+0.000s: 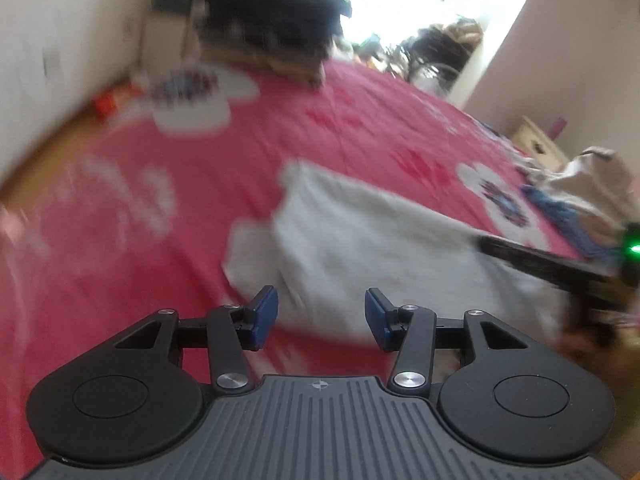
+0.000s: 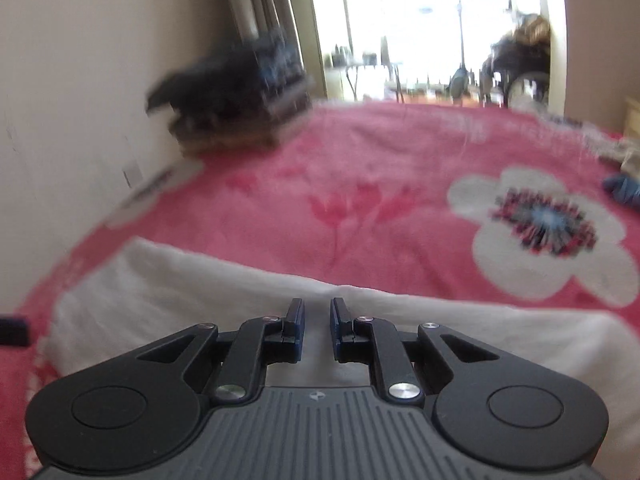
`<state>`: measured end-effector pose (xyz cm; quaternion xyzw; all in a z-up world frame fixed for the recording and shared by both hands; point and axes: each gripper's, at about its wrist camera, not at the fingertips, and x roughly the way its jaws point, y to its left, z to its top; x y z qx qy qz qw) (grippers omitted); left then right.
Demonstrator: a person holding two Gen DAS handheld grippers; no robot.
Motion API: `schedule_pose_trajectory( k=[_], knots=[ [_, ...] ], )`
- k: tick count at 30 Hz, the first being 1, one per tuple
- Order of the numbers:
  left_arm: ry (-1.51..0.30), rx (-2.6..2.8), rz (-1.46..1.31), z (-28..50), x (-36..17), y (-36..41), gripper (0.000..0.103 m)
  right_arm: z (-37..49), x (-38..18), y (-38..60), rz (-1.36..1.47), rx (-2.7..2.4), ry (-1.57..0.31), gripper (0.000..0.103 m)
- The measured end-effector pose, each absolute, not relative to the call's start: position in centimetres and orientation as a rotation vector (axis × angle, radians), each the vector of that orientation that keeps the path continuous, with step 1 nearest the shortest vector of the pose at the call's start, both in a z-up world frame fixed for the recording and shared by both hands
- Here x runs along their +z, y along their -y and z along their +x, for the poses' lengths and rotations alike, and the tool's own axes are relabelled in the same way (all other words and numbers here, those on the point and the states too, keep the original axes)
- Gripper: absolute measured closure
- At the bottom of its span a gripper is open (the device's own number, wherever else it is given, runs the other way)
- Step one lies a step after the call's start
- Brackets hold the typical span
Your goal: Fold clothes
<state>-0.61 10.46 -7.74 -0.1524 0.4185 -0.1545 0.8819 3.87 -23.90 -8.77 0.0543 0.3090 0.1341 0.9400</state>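
the white garment lay partly flat on the pink bedspread. the left gripper gaped wide, empty; the right gripper stood narrowly parted, nothing visibly pinched. any fold needed edges aligned, wrinkles smoothed.

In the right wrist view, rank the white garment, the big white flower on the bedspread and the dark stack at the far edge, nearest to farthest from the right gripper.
From the right gripper:
1. White garment, directly under the fingers.
2. White flower, ahead to the right.
3. Dark stack, far left by the wall.
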Motion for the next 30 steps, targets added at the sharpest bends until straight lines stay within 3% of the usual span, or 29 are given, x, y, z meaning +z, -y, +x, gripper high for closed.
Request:
schedule_pose_trajectory(
  k=[7, 21, 23, 27, 30],
  knots=[
    [-1.019, -0.398, -0.506, -0.8, -11.1, -10.3, 0.05, 5.8, -10.6, 23.5, 0.109, 0.256, -0.681, 0.089],
    [-0.996, -0.259, -0.777, 3.0, -13.1, -11.2, 0.047, 1.9, -8.2, 24.1, 0.155, 0.28, -0.645, 0.087],
    [-0.992, -0.223, -0.816, 3.3, -13.2, -11.2, 0.05, 1.8, -8.2, 23.7, 0.146, 0.283, -0.647, 0.087],
    [-0.975, -0.157, -0.824, 3.7, -13.1, -10.8, 0.08, 1.7, -8.5, 22.9, 0.136, 0.283, -0.647, 0.087],
    [-0.958, -0.152, -0.824, 3.6, -12.8, -10.5, 0.091, 1.5, -9.5, 22.2, 0.123, 0.284, -0.659, 0.087]
  ],
)
